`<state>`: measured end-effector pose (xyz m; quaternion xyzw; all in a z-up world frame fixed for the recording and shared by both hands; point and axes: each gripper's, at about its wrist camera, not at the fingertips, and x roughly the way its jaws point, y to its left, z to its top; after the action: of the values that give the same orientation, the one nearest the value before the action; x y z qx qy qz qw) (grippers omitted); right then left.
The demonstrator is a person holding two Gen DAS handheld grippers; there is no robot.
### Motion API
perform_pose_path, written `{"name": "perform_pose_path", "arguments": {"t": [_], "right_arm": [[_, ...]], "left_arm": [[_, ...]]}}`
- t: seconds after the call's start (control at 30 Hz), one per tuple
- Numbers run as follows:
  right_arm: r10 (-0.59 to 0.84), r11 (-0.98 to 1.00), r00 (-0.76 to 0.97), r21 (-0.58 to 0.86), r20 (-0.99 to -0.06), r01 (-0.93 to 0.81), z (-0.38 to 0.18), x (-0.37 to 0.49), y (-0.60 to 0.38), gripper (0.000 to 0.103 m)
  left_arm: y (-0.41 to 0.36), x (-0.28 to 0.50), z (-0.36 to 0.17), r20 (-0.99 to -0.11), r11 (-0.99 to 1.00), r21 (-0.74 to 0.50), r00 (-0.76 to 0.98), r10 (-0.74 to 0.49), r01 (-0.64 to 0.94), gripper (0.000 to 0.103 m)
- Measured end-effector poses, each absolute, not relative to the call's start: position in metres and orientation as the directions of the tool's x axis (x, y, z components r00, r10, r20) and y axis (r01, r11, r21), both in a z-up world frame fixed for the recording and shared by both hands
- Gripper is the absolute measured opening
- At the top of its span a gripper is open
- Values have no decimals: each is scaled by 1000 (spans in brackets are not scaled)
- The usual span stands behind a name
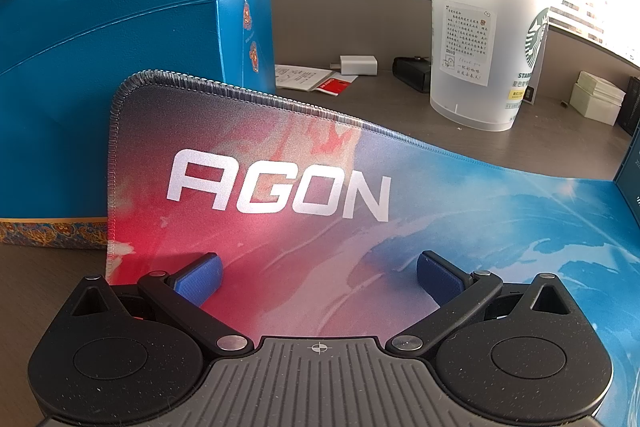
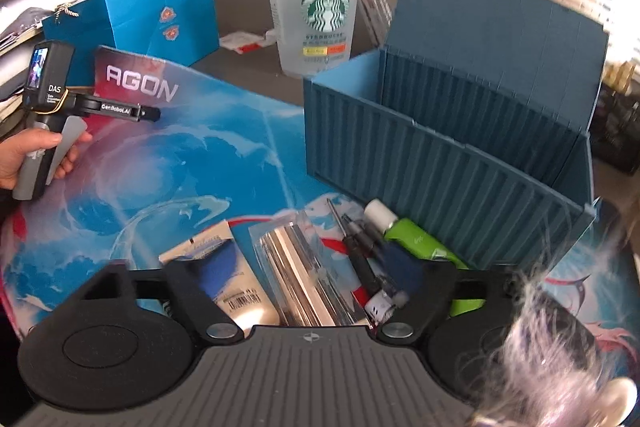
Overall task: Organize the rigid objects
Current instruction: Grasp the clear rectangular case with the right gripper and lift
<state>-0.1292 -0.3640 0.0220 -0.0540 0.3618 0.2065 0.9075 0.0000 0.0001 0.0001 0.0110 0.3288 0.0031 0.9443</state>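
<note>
While the blue box (image 2: 460, 147) at right is standing empty, I am keeping my left gripper (image 1: 318, 277) apart and idle; my right gripper (image 2: 308, 279), half apart, is straddling the foil packet (image 2: 296, 267), cream tube (image 2: 236, 279) and screwdriver (image 2: 356, 251), all unsorted at lower centre.

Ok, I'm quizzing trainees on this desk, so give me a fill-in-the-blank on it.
1. The mat bears the word ____.
2. The cup carries a ____ logo.
3. The container stands with its lid ____.
4. The left gripper has ____ between its fingers.

Missing: AGON; Starbucks; open; nothing
</note>
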Motion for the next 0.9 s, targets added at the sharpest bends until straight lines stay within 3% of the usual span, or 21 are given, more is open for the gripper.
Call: {"name": "perform_pose_path", "arguments": {"t": [0.5, 0.67, 0.8, 0.9], "right_arm": [[352, 801, 520, -38, -778, -598, 3, -117, -362, 41], [336, 823, 509, -16, -793, -568, 2, -109, -359, 35], [271, 831, 530, -83, -804, -550, 5, -111, -350, 35], [278, 841, 509, -50, -815, -539, 9, -108, -353, 35]], "left_arm": [[0, 0, 0, -621, 1000, 22, 784, 13, 2, 103], [0, 0, 0, -621, 1000, 22, 784, 13, 2, 103], [0, 0, 0, -621, 1000, 22, 784, 13, 2, 103], [0, 0, 0, -621, 1000, 22, 784, 13, 2, 103]]}}
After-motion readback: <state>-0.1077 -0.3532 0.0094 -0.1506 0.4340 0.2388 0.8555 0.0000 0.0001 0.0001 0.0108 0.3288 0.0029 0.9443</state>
